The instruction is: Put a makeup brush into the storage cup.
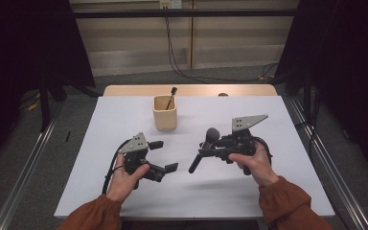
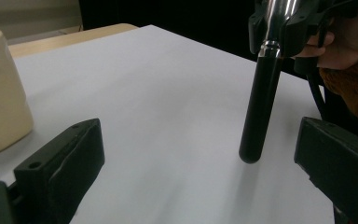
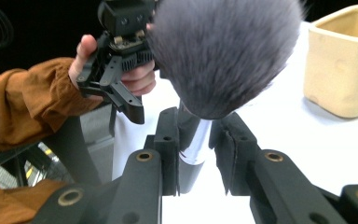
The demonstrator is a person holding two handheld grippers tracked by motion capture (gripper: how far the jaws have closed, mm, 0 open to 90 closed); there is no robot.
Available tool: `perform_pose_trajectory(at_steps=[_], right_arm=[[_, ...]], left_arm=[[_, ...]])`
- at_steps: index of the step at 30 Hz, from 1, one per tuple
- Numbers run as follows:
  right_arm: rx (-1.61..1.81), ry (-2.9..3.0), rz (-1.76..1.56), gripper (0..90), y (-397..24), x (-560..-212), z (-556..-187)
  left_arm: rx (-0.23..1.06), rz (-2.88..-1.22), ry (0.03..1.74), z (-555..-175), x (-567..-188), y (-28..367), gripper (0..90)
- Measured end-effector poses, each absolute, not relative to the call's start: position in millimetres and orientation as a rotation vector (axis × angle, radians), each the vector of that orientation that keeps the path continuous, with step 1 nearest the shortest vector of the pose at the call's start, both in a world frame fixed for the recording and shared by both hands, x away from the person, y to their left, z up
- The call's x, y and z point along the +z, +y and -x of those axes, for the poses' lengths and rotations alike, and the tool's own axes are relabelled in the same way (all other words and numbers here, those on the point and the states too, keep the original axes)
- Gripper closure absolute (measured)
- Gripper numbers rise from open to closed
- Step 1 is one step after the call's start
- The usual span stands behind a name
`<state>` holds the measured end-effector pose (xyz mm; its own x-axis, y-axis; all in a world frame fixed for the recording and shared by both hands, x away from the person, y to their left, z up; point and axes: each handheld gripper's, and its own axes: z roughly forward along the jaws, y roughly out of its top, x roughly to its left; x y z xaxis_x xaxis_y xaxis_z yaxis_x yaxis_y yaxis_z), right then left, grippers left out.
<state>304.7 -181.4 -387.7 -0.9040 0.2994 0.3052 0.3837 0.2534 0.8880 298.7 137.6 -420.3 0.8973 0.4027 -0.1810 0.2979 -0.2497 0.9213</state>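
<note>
A makeup brush (image 1: 202, 152) with a fluffy dark head (image 3: 223, 51), a silver ferrule and a black handle (image 2: 260, 107) hangs tilted above the white table (image 1: 124, 115). Its head points up and away and its handle tip points down toward the person. My right gripper (image 1: 210, 149) is shut on the brush at the ferrule (image 3: 193, 140), with both pads against it. To the left, my left gripper (image 1: 166, 155) is open wide and holds nothing. In the left gripper view its jaws (image 2: 200, 158) stand far apart, with the handle tip just ahead of the right jaw.
A cream square cup (image 1: 165, 112) stands at the table's back middle with a thin dark brush (image 1: 172, 96) leaning in it. The cup (image 2: 0, 93) is close to the left gripper's left jaw. Bare white table lies in front of both hands.
</note>
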Motion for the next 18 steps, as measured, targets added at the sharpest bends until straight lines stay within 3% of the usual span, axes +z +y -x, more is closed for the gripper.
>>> perform_pose_trajectory(at_steps=[18], right_arm=[[-1.525,-2.590,0.679,72.5,-173.9,-372.7,-323.5]], left_arm=[[0.109,-1.888,0.455,-305.9,-414.1,109.2,2.4]])
